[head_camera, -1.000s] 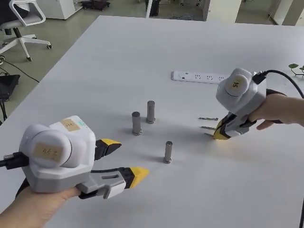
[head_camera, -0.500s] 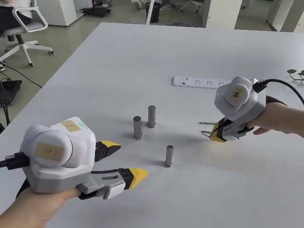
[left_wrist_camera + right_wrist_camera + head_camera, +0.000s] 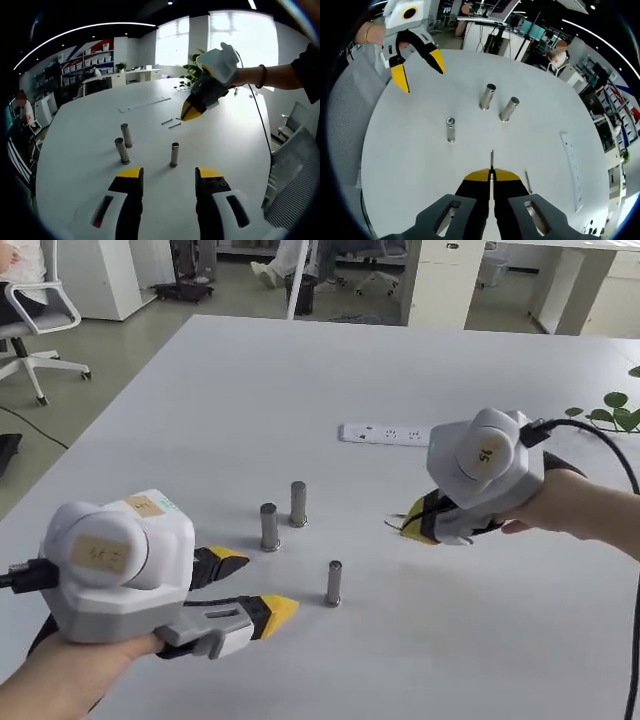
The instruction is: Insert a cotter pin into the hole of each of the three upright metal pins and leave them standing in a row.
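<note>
While the right gripper (image 3: 412,525) was held above the table (image 3: 200,400) at the right, its jaws were seen pressed together on a thin cotter pin (image 3: 491,159), whose free end stuck out forward past the yellow tips. That end was pointed towards the three upright metal pins, none of which was touched by it. The near metal pin (image 3: 334,583) stood to the left of the clamped jaws and a little nearer, apart from them. The left metal pin (image 3: 269,526) and the far metal pin (image 3: 298,504) were set just beside each other, farther to the left. Two loose cotter pins (image 3: 167,121) were left lying flat on the table below and beyond the raised jaws, on the near side of the white power strip (image 3: 385,434).

The left gripper (image 3: 258,583) was held low at the near left, its jaws spread wide with nothing between them. The near metal pin was seen just ahead of that gap in the left gripper view.

A second earlier, the right gripper's tips had been lowered onto the table at the right, right beside the lying cotter pins. Since then they had been lifted clear of the surface with one pin gripped and carried somewhat closer to the near metal pin. The left gripper's spread jaws and the places of the three metal pins were found unchanged. The shift of the whole head view was caused by the camera.
</note>
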### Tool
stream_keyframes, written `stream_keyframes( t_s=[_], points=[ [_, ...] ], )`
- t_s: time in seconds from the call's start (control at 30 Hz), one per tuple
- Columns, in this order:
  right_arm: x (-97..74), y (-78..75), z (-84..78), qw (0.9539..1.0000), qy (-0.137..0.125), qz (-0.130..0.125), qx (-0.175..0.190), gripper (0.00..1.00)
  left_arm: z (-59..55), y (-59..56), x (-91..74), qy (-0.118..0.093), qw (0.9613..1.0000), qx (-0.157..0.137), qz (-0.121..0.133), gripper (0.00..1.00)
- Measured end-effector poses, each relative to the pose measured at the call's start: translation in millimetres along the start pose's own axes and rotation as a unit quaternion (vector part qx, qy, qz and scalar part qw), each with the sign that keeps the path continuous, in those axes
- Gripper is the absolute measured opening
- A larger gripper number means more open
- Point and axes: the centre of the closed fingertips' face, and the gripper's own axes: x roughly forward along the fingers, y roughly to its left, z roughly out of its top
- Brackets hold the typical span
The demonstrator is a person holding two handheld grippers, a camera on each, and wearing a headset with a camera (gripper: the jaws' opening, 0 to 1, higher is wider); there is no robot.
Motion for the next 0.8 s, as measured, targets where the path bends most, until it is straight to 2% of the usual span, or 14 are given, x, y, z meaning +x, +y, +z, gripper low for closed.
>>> stream_keyframes(
  t_s=[0.2,0.33,0.53,0.8],
  points=[
    [-6.4,19.8,12.6,0.9987,-0.02,0.01,-0.047,0.0,0.2,-9.8,6.1,0.01,0.9998,0.007,-0.018,0.35],
    [-12.5,31.5,21.1,0.9973,-0.029,0.013,-0.066,0.0,5.4,-19.4,11.2,0.004,0.9994,0.0,-0.034,0.33],
    [-21.3,47.4,36.2,0.9938,-0.045,0.017,-0.101,0.0,9.8,-34.9,18.1,0.007,0.9974,-0.033,-0.064,0.27],
    [-27.6,65.1,46.9,0.9893,-0.053,0.021,-0.134,0.0,16.1,-42.3,20.2,0.008,0.9936,-0.075,-0.084,0.19]
  ],
)
